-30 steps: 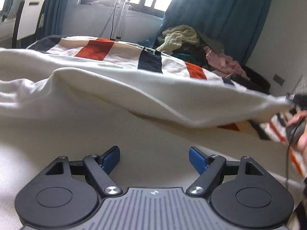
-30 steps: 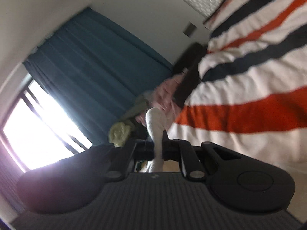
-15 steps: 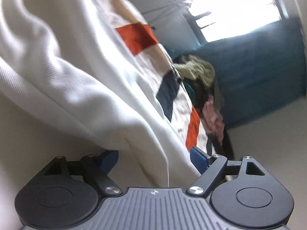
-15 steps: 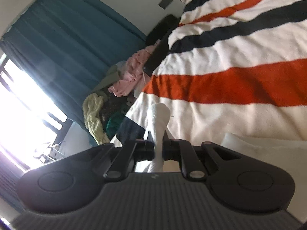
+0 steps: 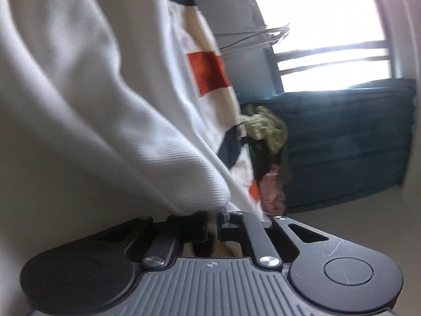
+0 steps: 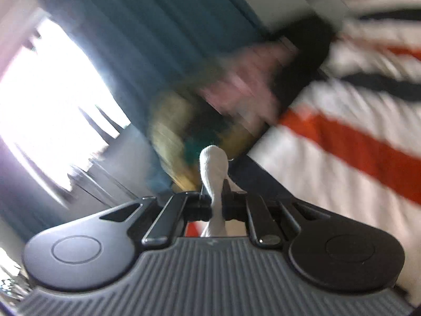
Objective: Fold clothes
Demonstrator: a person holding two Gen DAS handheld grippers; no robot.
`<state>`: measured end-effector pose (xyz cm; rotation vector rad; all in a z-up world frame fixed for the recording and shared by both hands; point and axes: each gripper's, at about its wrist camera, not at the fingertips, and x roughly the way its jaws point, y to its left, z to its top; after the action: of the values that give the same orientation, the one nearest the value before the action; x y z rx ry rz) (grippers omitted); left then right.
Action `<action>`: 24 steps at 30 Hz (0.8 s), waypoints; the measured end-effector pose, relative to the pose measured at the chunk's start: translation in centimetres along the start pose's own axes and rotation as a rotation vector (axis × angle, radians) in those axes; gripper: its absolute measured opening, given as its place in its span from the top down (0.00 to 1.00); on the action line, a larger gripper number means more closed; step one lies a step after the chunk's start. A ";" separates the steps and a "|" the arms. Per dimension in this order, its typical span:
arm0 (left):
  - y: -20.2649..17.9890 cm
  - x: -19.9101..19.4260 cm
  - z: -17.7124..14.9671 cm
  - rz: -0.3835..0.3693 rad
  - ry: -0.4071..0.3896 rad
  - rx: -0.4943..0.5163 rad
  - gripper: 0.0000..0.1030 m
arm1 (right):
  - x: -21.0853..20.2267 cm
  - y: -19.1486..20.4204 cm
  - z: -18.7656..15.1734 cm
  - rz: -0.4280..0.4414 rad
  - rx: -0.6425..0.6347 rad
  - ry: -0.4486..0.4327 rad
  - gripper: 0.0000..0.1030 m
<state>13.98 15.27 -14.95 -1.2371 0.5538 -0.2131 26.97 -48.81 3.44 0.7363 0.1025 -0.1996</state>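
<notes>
White garment (image 5: 86, 100) fills most of the left wrist view, a thick ribbed fold of it bulging down to the left gripper (image 5: 211, 226), whose jaws are pressed together on the cloth's edge. The garment lies over a striped blanket (image 5: 208, 71) on the bed, with white, orange and dark bands showing past the cloth toward the far edge. Beyond that edge sits a pile of clothes (image 5: 265, 129), yellow-green on top and pink lower down, in front of a teal curtain (image 5: 350, 142) and a bright window (image 5: 323, 26).

In the right wrist view, the right gripper (image 6: 216, 208) has its jaws pinching a narrow bunched strip of the same white garment (image 6: 213, 168), which sticks up between them as a rounded tip. This view is heavily blurred. The striped blanket (image 6: 350, 142) spreads across the right side, the pile of clothes (image 6: 200, 110) smears across the middle near the bed's far edge, and the curtain (image 6: 147, 26) and window (image 6: 50, 92) are on the left.
</notes>
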 end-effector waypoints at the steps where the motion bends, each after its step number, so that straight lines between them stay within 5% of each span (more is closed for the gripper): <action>1: -0.1 -0.1 0.1 -0.028 -0.005 -0.003 0.94 | -1.0 0.2 0.4 0.044 -0.010 -0.054 0.91; 3: -0.5 -0.2 0.2 -0.051 -0.010 0.021 0.94 | -2.5 -0.8 0.3 0.044 -0.028 -0.094 0.90; 5: -0.8 0.1 -0.2 -0.026 0.000 0.074 0.94 | -3.8 -4.1 -1.4 -0.048 -0.042 -0.083 0.90; 10: -0.8 1.5 -1.6 0.174 0.074 0.271 0.94 | -5.9 -16.0 -9.2 -0.337 0.037 0.106 0.91; 13: -0.7 1.8 -1.6 0.191 0.075 0.266 0.94 | -7.3 -20.5 -12.3 -0.405 0.141 0.177 0.91; 18: -2.1 2.1 -2.5 0.235 0.068 0.370 0.94 | -8.3 -18.2 -12.6 -0.393 -0.017 0.171 0.91; 24: -4.1 0.0 -4.7 0.288 0.100 0.460 0.93 | -9.4 -17.6 -10.8 -0.409 -0.051 0.223 0.89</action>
<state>12.15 10.00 -12.16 -0.6943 0.7162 -0.1478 13.76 -52.92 -14.57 0.6787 0.4704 -0.5027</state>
